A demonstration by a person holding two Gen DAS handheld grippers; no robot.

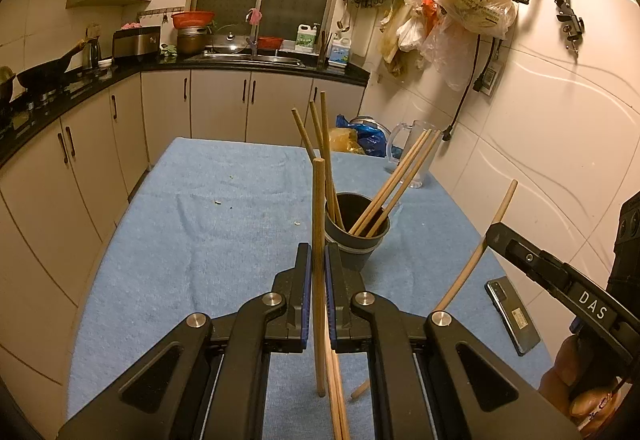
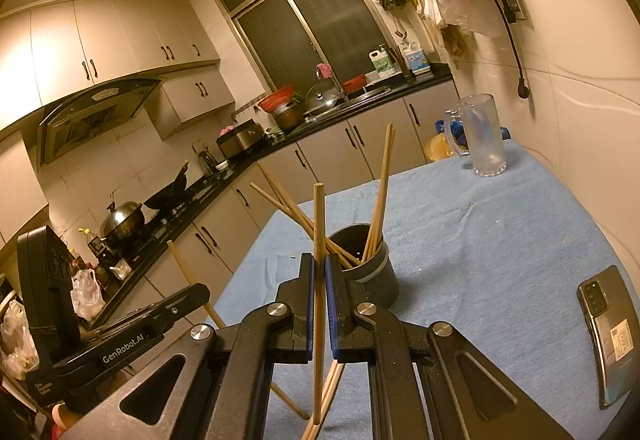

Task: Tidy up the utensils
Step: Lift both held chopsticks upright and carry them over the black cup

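Observation:
A dark cup (image 1: 358, 240) holding several wooden chopsticks stands on the blue cloth. In the left wrist view my left gripper (image 1: 318, 254) is shut on one upright chopstick (image 1: 319, 199), just in front of the cup. My right gripper (image 1: 494, 232) reaches in from the right, shut on another chopstick (image 1: 502, 207). The right wrist view shows the right gripper (image 2: 319, 264) clamping its chopstick (image 2: 319, 220) in front of the cup (image 2: 376, 280). The left gripper (image 2: 202, 292) with its stick (image 2: 180, 264) is at the left. Loose chopsticks (image 1: 338, 400) lie on the cloth under the grippers.
A phone (image 2: 612, 332) lies on the cloth to the right of the cup. A glass mug (image 2: 480, 135) stands at the table's far right corner by the tiled wall. The blue-covered table (image 1: 200, 220) ends at cabinets on the left and beyond.

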